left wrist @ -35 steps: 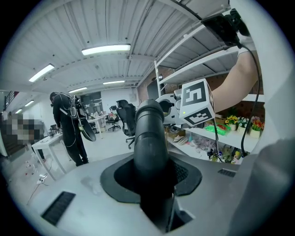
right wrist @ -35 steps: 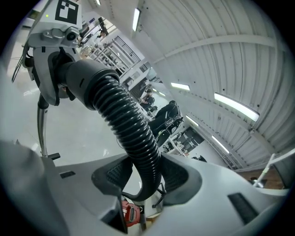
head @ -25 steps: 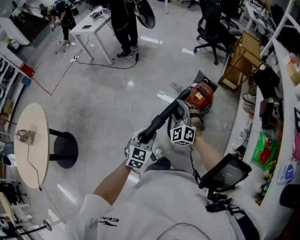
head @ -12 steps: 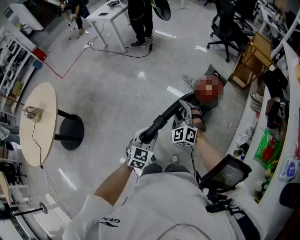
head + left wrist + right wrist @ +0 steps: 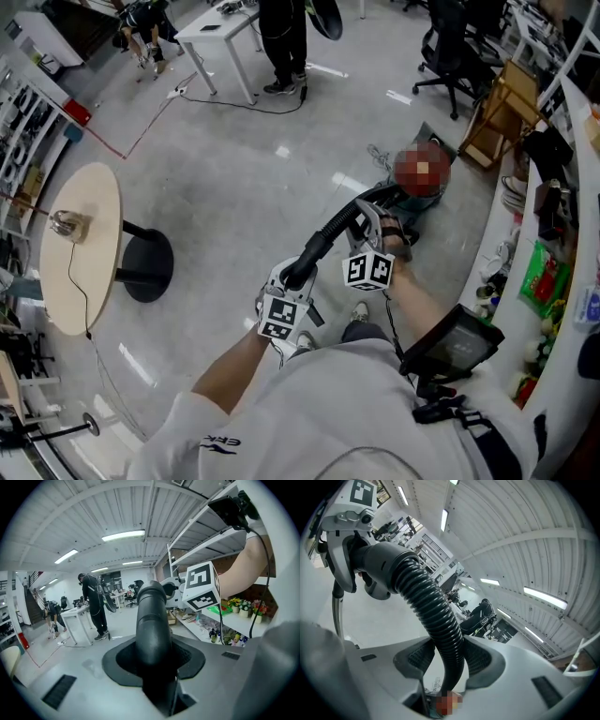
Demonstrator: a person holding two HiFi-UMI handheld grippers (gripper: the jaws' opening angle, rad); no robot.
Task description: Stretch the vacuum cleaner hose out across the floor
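Note:
The black vacuum hose (image 5: 336,231) runs from my hands up and right to the vacuum cleaner (image 5: 410,199) on the floor, whose body is partly under a blurred patch. My left gripper (image 5: 292,277) is shut on the hose's smooth rigid end (image 5: 151,620), which fills the gap between its jaws. My right gripper (image 5: 371,225) is shut on the ribbed hose (image 5: 433,611) further along, near the cleaner. In the right gripper view, the left gripper (image 5: 347,550) shows at the top left, clamped on the cuff. Both grippers are held above the grey floor.
A round beige table (image 5: 80,244) on a black base stands at the left. A person (image 5: 281,37) stands by a white desk (image 5: 220,28) at the back. Office chairs (image 5: 459,56), a wooden rack (image 5: 506,122) and a white shelf (image 5: 553,234) line the right side.
Both grippers have drawn back from the vacuum cleaner with the hose still held. The cleaner now lies further up and right in the head view, and more hose shows between it and my right gripper.

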